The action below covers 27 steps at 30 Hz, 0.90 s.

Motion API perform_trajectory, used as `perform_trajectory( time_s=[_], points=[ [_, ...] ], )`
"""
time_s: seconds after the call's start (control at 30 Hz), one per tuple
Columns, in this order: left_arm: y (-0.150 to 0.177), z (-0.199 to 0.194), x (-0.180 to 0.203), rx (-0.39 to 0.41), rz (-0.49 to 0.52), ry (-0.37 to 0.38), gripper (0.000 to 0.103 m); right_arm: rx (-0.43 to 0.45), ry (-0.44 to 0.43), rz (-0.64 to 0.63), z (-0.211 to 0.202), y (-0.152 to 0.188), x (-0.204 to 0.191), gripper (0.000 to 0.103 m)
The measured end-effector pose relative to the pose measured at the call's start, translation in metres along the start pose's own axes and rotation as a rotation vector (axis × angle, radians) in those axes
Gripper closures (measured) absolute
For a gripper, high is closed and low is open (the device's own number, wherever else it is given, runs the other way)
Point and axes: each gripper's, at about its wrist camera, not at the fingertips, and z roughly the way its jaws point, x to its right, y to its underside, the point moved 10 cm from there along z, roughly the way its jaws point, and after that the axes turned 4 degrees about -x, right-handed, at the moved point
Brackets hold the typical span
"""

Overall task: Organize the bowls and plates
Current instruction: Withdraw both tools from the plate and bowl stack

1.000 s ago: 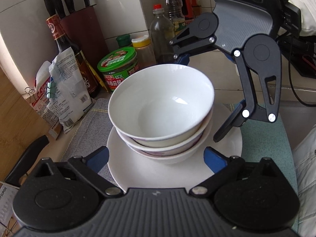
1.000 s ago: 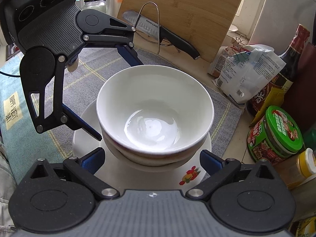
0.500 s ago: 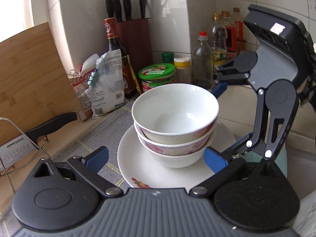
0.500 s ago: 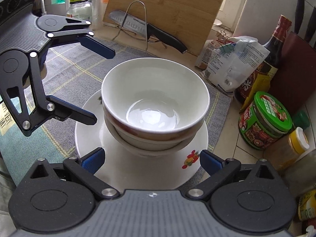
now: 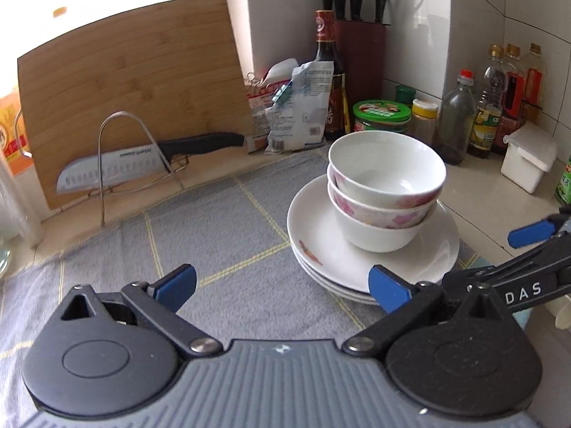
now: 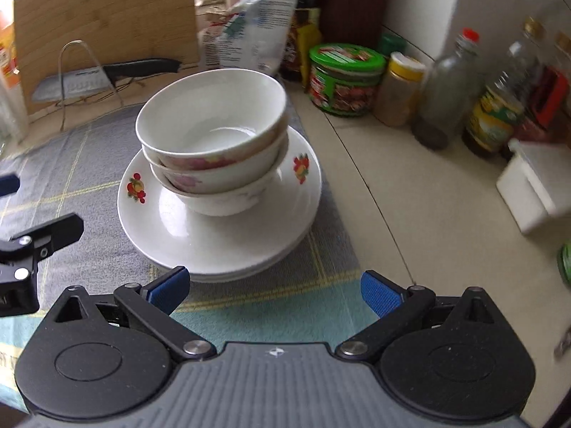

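Observation:
Three white bowls (image 5: 387, 178) with pink flower prints sit nested on a stack of white plates (image 5: 442, 246) on the grey mat. My left gripper (image 5: 282, 285) is open and empty, with the stack ahead to its right. In the right wrist view the same bowls (image 6: 210, 132) and fruit-printed plates (image 6: 214, 242) stand just beyond my right gripper (image 6: 273, 287), which is also open and holds nothing. Each gripper shows at the edge of the other's view, apart from the dishes.
A bamboo cutting board (image 5: 125, 82) leans at the back left with a knife (image 5: 142, 160) on a wire rack. A green-lidded jar (image 5: 381, 114), bottles (image 5: 492, 107), a knife block (image 5: 360, 46) and a white box (image 5: 528, 160) line the wall. A grey checked mat (image 5: 214, 232) covers the counter.
Both grippers have drawn back from the bowl stack, which they flanked closely before. The left view has swung left and lower. The bowls and plates have stayed put.

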Motion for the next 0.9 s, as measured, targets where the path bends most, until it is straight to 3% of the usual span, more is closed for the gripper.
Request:
perform_trajectory(
  time_s=[0.17,0.5,0.9],
  points=[
    [0.018,-0.028,0.003,-0.069,-0.022,0.042,0.001,0.028,0.033,0.113,-0.034,0.024,-0.006,0.000],
    [0.017,-0.084,0.000,-0.006,-0.022,0.048,0.003,0.100,0.049,0.143,-0.088,0.036,-0.026,0.000],
    [0.017,-0.101,-0.005,0.012,-0.045,0.038,0.002,0.146,0.062,0.124,-0.108,0.039,-0.036,0.000]
  ],
)
